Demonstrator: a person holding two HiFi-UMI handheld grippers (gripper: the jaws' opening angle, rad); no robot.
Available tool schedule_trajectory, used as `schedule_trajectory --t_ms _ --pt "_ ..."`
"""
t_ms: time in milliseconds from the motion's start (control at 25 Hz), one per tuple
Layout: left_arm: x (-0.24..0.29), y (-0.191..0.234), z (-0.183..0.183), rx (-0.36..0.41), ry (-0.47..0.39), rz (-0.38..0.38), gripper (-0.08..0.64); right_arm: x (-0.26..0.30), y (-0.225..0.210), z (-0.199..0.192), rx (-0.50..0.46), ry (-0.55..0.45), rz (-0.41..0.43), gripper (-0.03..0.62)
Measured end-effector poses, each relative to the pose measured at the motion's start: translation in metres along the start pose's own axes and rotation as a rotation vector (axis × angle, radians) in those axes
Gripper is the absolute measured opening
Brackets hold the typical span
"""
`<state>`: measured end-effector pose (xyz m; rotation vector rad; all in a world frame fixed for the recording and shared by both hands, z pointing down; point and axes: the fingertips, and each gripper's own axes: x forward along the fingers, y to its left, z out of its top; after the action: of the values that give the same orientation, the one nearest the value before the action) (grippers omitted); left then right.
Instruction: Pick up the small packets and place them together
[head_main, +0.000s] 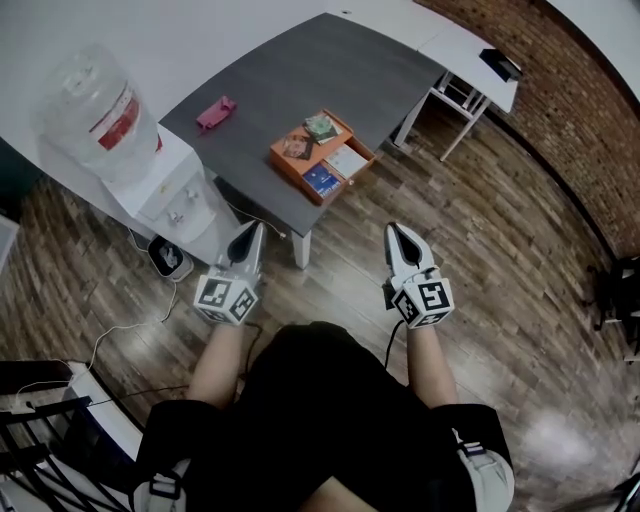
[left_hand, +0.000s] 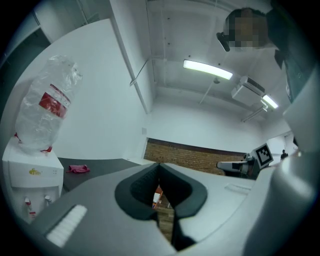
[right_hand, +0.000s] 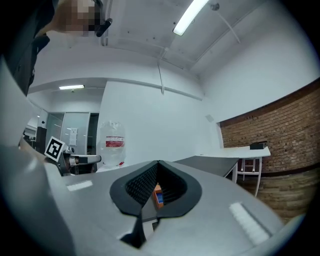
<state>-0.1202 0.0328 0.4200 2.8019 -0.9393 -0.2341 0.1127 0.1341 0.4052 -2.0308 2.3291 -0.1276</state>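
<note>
Both grippers are out in front, level over the wooden floor (head_main: 500, 250), short of the grey table (head_main: 300, 70). The left gripper (head_main: 247, 240) has its jaws pressed together with nothing between them, and the right gripper (head_main: 400, 235) is the same, closed and empty. The small packets (head_main: 300, 146) lie side by side in an orange box (head_main: 292, 172) near the table's front corner. A pink thing (head_main: 215, 112) sits alone further back on the table, well apart from the box. The water cooler (head_main: 165, 190) stands at the left.
</note>
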Motion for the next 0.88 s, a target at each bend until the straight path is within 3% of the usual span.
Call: schedule_trajectory --t_ms 320,880 --pt "0.01 -0.016 -0.013 -0.007 0.024 -0.003 0.0 -0.01 -0.022 0.006 -0.003 -0.01 0.0 0.0" --pt "0.008 -0.017 -0.026 -0.029 0.059 -0.012 0.0 -0.008 -0.016 0.003 -0.019 0.009 0.019 0.002"
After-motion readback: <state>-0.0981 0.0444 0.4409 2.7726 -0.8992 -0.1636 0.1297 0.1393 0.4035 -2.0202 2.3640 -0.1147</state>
